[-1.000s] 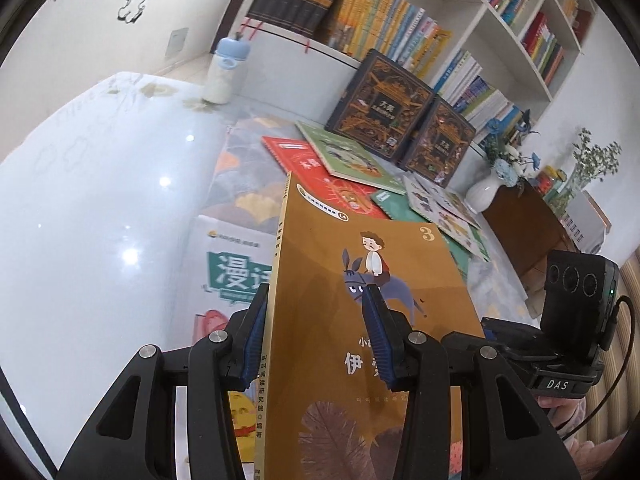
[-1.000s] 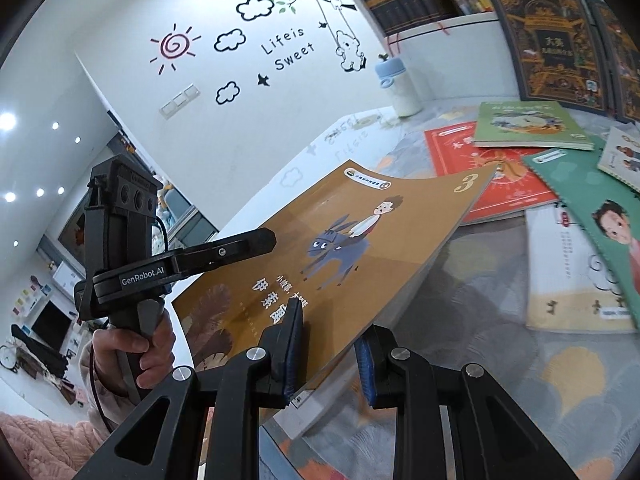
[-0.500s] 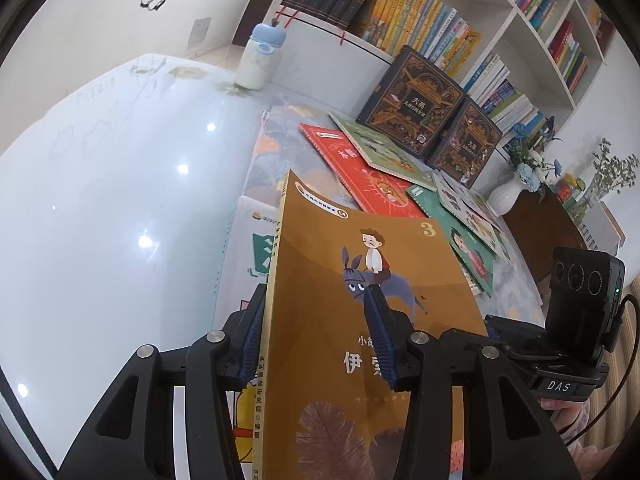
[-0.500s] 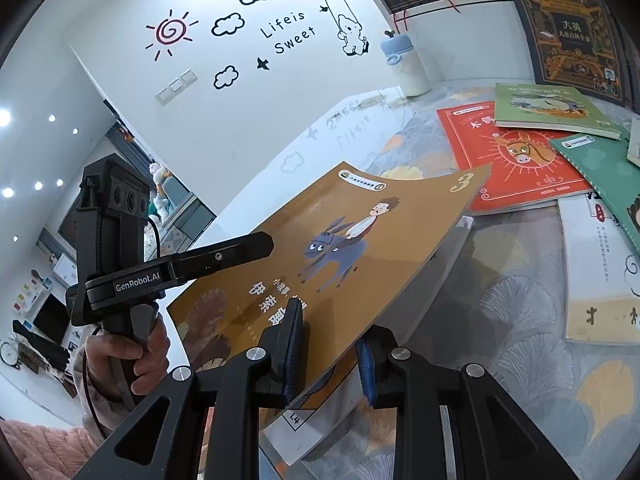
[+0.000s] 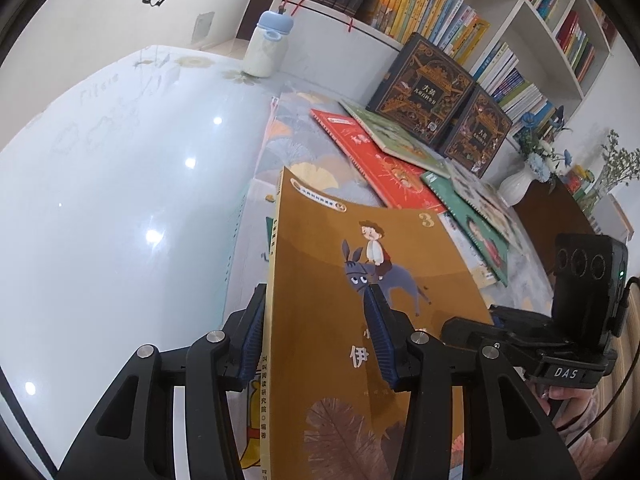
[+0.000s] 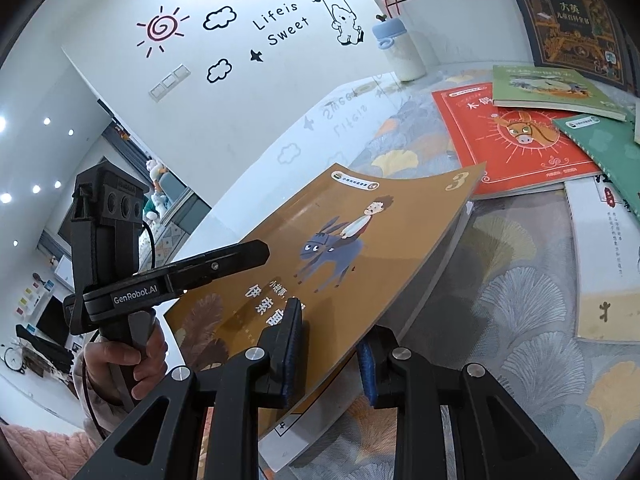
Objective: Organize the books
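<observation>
Two grippers share one book. Left gripper (image 5: pixel 316 332) pinches the brown book (image 5: pixel 360 280) at its spine side, pads pressed on front & back covers; right gripper (image 6: pixel 328 356) pinches the opposite long edge the same way, so neither claw is spread. Seen from the right wrist cam, a hand (image 6: pixel 132 360) grips the left tool's handle.

Where the book is: held tilted, low over the patterned table mat (image 6: pixel 512 320), cover up, showing a boy on a donkey & a "3". Its far corner sits near the red book (image 6: pixel 520 136), w/ a white book (image 5: pixel 256 412) showing partly beneath it. Cannot tell if the lower edge touches anything yet.

More books lie loose further back: a green book (image 6: pixel 556 88) overlapping the red one, others fanned to the right. Bookshelf (image 5: pixel 460 20) stands behind.

Judgement on doing this step well: it looks like a two-handed carry or set-down. Keep both pinches firm & move both hands together, since the thin cover already bows between them. Keep the book level w/ the pile below, line up spine & corners before letting go, and release one side at a time so it doesn't slide on the glossy covers.
</observation>
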A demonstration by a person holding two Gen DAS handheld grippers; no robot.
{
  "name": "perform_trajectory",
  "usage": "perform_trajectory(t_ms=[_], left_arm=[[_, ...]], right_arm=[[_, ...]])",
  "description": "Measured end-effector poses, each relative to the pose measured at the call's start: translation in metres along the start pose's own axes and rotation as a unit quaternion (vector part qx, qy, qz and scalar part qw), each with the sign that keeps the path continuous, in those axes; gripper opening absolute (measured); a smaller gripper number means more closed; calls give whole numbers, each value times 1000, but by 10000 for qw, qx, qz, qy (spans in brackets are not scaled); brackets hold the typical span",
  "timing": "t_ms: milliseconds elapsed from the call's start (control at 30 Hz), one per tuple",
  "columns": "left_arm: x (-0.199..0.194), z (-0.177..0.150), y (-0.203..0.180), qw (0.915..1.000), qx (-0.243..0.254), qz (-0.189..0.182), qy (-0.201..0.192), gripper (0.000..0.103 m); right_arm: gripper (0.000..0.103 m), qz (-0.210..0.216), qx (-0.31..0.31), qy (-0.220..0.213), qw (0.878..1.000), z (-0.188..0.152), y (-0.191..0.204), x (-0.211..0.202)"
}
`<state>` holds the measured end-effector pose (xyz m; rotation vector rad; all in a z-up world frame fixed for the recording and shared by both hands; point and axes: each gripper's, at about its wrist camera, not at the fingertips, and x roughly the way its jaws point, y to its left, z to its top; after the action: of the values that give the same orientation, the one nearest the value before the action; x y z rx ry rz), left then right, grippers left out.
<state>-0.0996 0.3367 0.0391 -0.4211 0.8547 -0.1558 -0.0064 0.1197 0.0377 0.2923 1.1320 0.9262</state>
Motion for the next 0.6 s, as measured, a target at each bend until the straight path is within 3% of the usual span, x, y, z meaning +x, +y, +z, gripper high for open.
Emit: perform_trajectory(t_ms=[167,600], left_arm=[[4,-3,-3,9996,136,224,87,43],[4,-4,-2,9995,129,262,120,43]], right_arm=[[26,-74,-48,36,10000,1,1,5],[26,-78,21,89,9999,-4,-3,10]])
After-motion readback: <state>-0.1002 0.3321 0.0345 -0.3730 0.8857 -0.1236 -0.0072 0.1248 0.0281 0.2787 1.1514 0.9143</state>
